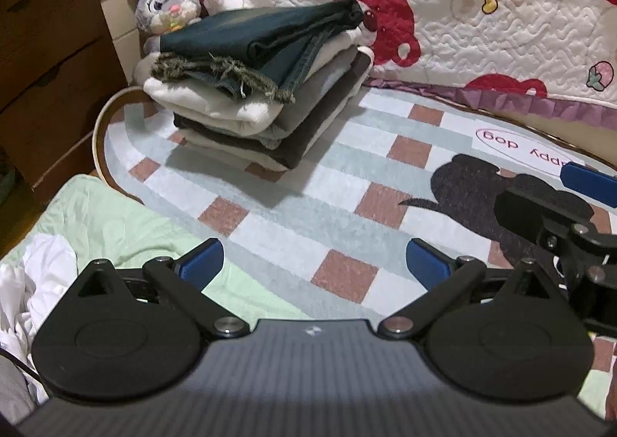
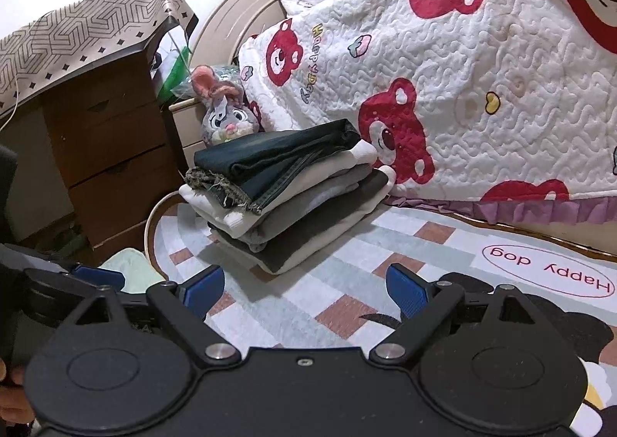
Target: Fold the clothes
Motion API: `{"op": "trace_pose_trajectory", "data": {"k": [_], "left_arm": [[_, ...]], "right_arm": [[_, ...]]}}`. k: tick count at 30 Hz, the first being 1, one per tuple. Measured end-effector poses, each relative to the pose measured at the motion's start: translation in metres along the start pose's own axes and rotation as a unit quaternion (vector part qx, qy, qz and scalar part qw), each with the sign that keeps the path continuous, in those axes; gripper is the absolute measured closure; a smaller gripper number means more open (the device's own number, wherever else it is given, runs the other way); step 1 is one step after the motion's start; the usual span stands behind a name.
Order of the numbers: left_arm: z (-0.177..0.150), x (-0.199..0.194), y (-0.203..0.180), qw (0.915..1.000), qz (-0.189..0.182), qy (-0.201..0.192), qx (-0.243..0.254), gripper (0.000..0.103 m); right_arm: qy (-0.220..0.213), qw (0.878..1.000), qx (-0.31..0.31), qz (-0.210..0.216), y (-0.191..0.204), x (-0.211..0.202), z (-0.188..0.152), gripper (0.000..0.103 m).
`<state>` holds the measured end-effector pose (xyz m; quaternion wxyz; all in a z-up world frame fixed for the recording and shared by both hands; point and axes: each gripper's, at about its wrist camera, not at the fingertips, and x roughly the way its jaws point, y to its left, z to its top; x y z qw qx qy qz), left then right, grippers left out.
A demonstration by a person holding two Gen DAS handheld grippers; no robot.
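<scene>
A stack of folded clothes (image 1: pixel 258 90) is sitting on the checked rug (image 1: pixel 347 182), at its rounded far-left end, close by the bedside. Dark jeans with a frayed hem (image 1: pixel 231 73) are lying on top, with cream and grey pieces layered beneath. The stack's long axis is running from near-left to far-right in both views, the frayed hem turned toward the cameras.

Nearer in, to the left, a pale green cloth (image 1: pixel 115 221) is lying spread, partly over the rug's edge, and a crumpled white garment (image 1: pixel 34 283) is being seen at the left wrist view's lower-left edge; whether it is folded cannot be told, though it looks loose.

The left gripper (image 1: pixel 314 263) is being held low over the rug, fingers (image 1: pixel 202 261) spread wide and holding nothing. The right gripper (image 2: pixel 304 288) is likewise spread wide and empty, just beside the left one. The stack is lying ahead of both, slightly left of centre, well apart from either; the loose white garment is lying nearer the left gripper.

The scene is fitting two stages: a folded piece just added to the stack, or the white garment about to be fetched.

A toy rabbit (image 1: pixel 164 1) is propped behind the stack, against a bear-print quilt (image 1: pixel 462 5) and a brown drawer chest (image 1: pixel 42 51).
</scene>
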<state>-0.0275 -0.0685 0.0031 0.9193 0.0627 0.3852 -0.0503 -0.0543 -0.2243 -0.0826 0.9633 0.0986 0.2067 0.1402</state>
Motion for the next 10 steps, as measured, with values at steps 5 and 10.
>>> {"op": "trace_pose_trajectory", "data": {"k": [5, 10], "left_arm": [[-0.0006, -0.0002, 0.0010, 1.0000, 0.001, 0.003, 0.003, 0.000], [-0.0008, -0.0010, 0.0021, 1.0000, 0.004, 0.004, 0.008, 0.000]], "right_arm": [[0.004, 1.000, -0.006, 0.002, 0.0036, 0.0014, -0.0006, 0.010], [0.006, 1.000, -0.010, 0.003, 0.0055, 0.0017, -0.0011, 0.010]]}}
